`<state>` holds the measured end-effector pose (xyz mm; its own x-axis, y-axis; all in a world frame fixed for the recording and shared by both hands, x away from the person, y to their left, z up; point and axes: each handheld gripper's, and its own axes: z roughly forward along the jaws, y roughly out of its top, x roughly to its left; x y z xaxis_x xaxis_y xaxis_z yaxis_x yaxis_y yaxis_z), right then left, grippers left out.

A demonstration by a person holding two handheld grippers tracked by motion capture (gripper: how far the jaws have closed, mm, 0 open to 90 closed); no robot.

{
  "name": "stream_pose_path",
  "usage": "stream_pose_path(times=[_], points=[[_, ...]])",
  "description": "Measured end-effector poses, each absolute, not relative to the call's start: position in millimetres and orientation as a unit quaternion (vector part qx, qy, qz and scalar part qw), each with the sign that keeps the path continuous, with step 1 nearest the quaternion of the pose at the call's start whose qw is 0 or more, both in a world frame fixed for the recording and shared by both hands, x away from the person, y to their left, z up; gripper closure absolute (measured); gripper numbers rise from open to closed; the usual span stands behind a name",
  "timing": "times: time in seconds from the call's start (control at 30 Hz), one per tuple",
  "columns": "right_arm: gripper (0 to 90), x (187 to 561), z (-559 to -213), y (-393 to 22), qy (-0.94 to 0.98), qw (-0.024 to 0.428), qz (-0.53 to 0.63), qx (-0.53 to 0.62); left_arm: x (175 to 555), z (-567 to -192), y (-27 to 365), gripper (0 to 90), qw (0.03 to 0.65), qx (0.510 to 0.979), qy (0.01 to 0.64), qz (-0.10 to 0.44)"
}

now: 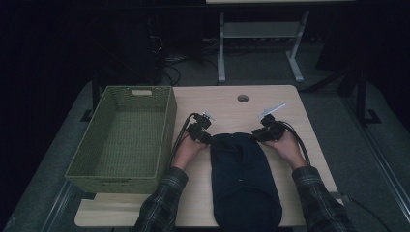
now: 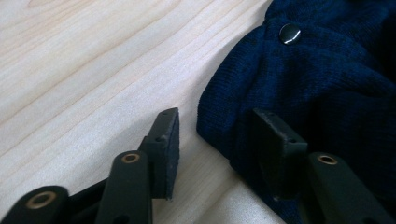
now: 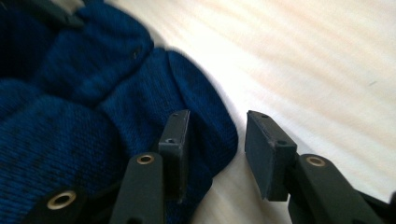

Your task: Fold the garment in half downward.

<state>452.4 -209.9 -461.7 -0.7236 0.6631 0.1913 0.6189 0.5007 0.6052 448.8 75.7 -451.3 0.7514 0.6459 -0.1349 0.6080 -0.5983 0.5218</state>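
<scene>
A dark navy knitted garment (image 1: 244, 181) is seen lying lengthwise on the pale wooden table (image 1: 232, 104), reaching from the table's near edge toward its middle, with a woven green basket (image 1: 126, 136) standing just beside it at the table's left side. The left gripper (image 1: 205, 136) is held at the garment's far left corner and the right gripper (image 1: 263, 134) at its far right corner, each carried in a hand whose plaid sleeve (image 1: 162, 203) enters from the bottom of the high view. In the left gripper view, the jaws are spread apart: one black pad (image 2: 167, 140) rests over bare wood, while the other lies on the knit, so that the garment's edge (image 2: 219, 126) sits between them unpinched. A small shiny black button (image 2: 289, 33) is seen on the fabric farther off. In the right gripper view, the jaws are likewise spread, one over the rounded knit corner (image 3: 205, 116) and the other over the table, with nothing clamped. A round hole (image 1: 242, 98) is set in the tabletop beyond the garment.
</scene>
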Motion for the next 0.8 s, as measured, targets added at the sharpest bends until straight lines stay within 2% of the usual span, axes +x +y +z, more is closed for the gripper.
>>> stream_pose_path(times=[0.17, 0.33, 0.57, 0.8], points=[[67.5, 451.4, -463.5, -209.9, 0.863, 0.028, 0.340, 0.372, 449.7, -451.8, 74.2, 62.9, 0.284, 0.895, 0.344, 0.025], [78.5, 451.7, -463.9, -208.5, 0.864, 0.020, 0.340, 0.370, 450.3, -450.9, 71.9, 77.6, 0.282, 0.897, 0.341, 0.015], [80.4, 450.9, -460.6, -208.1, 0.868, 0.029, 0.335, 0.365, 451.0, -445.1, 72.9, 80.5, 0.284, 0.894, 0.345, 0.026], [80.5, 450.0, -444.0, -213.8, 0.861, 0.048, 0.344, 0.371, 453.5, -418.8, 71.6, 81.4, 0.309, 0.886, 0.341, 0.051]])
